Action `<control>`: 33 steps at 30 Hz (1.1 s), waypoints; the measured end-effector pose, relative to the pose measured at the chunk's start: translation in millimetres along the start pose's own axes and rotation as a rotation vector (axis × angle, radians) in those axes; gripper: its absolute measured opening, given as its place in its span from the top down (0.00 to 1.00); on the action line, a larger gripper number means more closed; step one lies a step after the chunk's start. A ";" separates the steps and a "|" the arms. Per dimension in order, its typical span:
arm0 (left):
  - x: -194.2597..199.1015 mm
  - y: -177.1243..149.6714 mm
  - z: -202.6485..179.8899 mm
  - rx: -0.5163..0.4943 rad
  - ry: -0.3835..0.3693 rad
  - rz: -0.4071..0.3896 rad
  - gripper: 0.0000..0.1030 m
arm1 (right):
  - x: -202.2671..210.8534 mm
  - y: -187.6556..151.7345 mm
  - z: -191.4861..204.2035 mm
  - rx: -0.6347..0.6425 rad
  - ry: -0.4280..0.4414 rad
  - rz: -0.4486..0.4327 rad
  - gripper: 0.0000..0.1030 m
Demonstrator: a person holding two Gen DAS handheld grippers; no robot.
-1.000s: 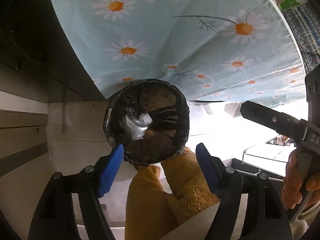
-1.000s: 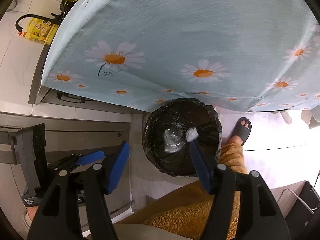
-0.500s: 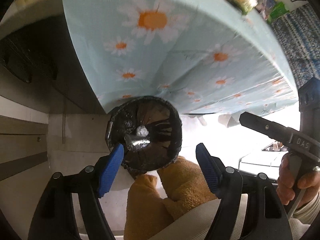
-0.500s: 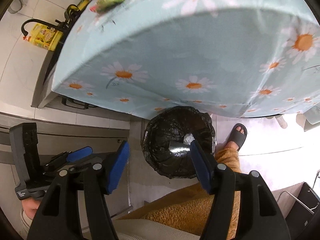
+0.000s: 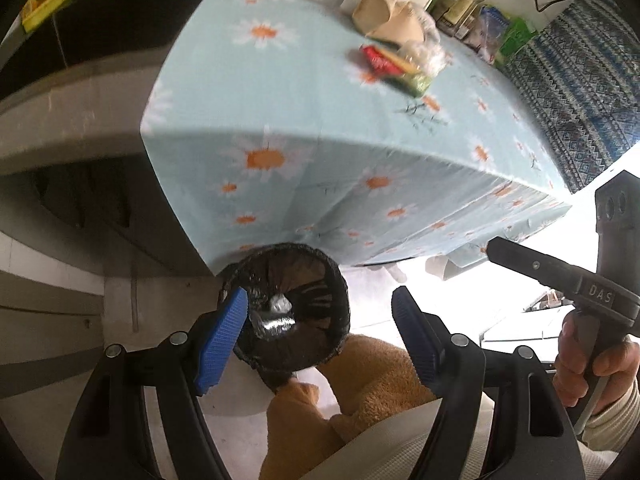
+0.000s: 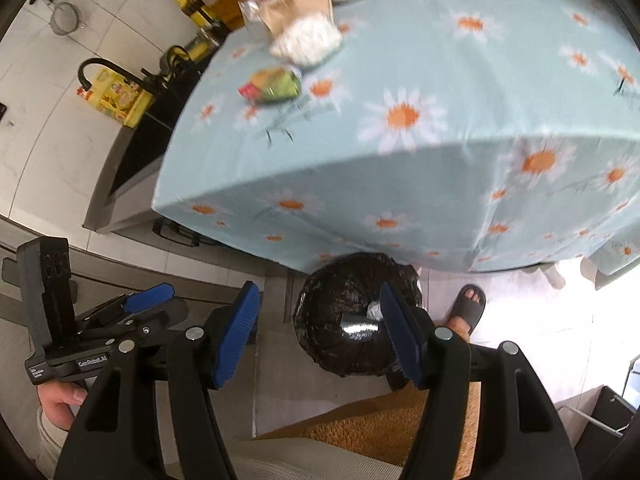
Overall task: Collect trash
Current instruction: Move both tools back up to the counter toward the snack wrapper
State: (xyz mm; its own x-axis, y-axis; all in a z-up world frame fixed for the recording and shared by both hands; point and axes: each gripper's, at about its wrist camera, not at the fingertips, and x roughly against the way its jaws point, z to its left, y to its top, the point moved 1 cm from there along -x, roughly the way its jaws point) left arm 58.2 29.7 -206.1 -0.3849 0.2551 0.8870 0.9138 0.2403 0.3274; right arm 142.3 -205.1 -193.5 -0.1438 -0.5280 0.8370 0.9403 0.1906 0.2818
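Observation:
A bin lined with a black bag [image 5: 312, 280] [image 6: 352, 280] stands on the floor under the table edge, with crumpled shiny trash [image 5: 276, 316] [image 6: 360, 326] inside. On the daisy tablecloth [image 5: 260, 92] [image 6: 460, 60] lie a red-green wrapper [image 5: 396, 66] [image 6: 272, 86] and a crumpled clear bag [image 5: 426, 54] [image 6: 306, 40]. My left gripper [image 5: 318, 300] hangs open and empty above the bin. My right gripper [image 6: 319, 294] is also open and empty, beside the bin's left rim. Each gripper's body shows at the edge of the other's view.
Bottles and packets [image 5: 460, 4] line the table's far side. A counter with a black tap [image 6: 104, 68] and a yellow box [image 6: 116, 98] lies left. The person's orange fleece leg [image 5: 380, 380] and sandalled foot [image 6: 468, 308] are close to the bin.
Both grippers have risen and tipped up from the bin. The tabletop and the trash on it have come into view, and the bin looks smaller and lower. The jaws keep the same width.

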 end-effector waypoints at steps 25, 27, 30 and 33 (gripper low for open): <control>27.0 65.0 -1.3 0.069 0.033 -0.120 0.30 | -9.2 149.6 21.3 0.129 -0.027 -0.083 0.28; 25.9 71.6 -2.2 0.082 0.039 -0.123 0.30 | -19.3 164.0 19.2 0.138 -0.023 -0.066 0.28; 27.1 79.8 -2.1 0.106 0.048 -0.135 0.30 | -33.7 179.5 17.4 0.158 -0.034 -0.043 0.28; 26.3 87.6 -3.4 0.127 0.055 -0.142 0.30 | -45.1 188.9 15.8 0.172 -0.032 -0.024 0.28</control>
State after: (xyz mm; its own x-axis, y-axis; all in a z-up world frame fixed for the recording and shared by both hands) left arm 128.6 54.2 -153.0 -0.4982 0.1589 0.8524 0.8255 0.3875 0.4103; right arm 321.5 -132.2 -170.6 -0.1776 -0.5078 0.8429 0.8703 0.3188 0.3754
